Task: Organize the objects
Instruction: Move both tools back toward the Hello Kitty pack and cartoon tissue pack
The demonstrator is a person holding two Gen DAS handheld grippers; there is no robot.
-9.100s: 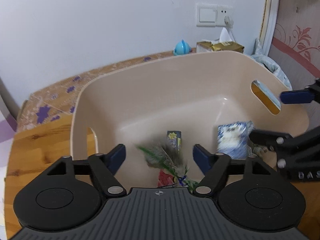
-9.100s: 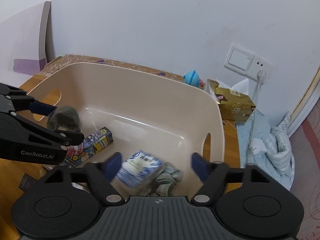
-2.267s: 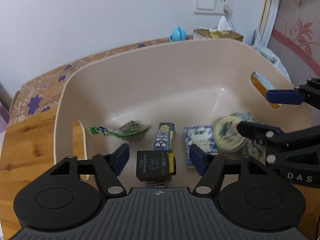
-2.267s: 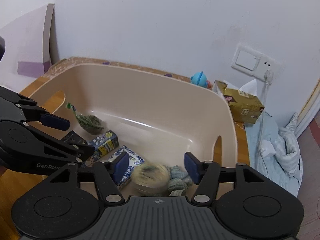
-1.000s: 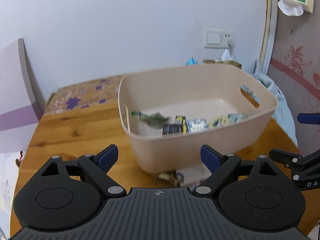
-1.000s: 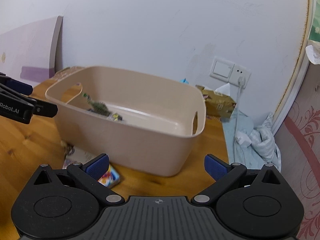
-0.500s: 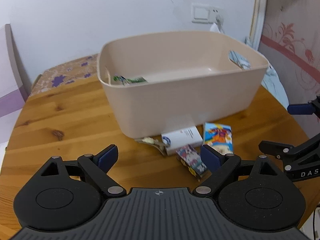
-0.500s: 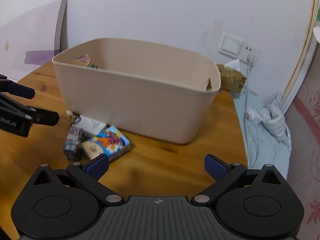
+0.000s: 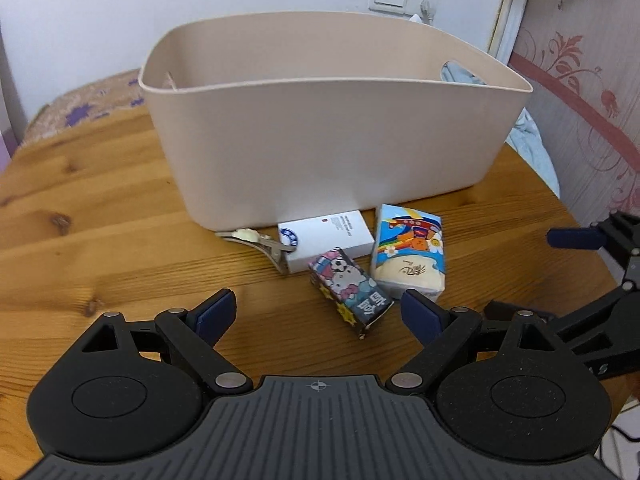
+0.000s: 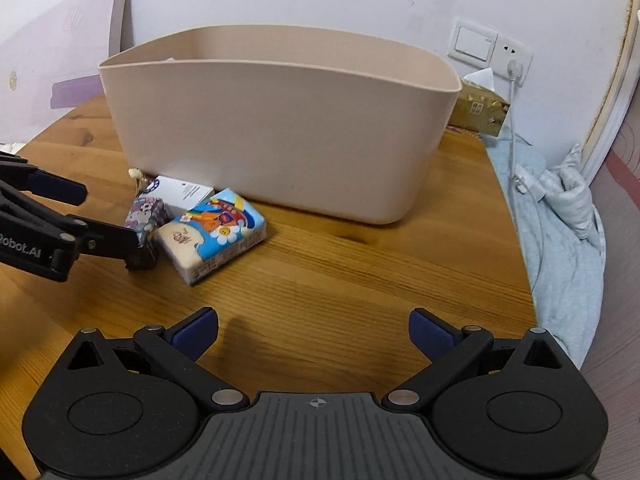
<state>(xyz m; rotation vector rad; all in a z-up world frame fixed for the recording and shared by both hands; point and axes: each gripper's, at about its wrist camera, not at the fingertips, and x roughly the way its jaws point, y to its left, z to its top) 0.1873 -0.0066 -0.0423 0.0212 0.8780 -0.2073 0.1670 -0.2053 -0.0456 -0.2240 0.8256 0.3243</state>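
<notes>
Beige plastic, the tub (image 9: 328,120) stands on the wooden surface (image 9: 100,240), and just in front of it lie a white box (image 9: 326,236), a cartoon carton (image 9: 350,288), a tissue pack (image 9: 410,256) and a hair clip (image 9: 256,240). Both the left gripper (image 9: 316,314) and the right gripper (image 10: 314,334) have fingers wide apart, holding nothing. The carton in front of the tub looks the likeliest pick: straddle its narrow sides, clear of the tissue pack, then close.

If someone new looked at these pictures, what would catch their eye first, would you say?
The big beige bin standing on the wooden table. Just in front of it lies a small cluster: a colourful tissue pack, a cartoon box, a white box and a hair clip.
</notes>
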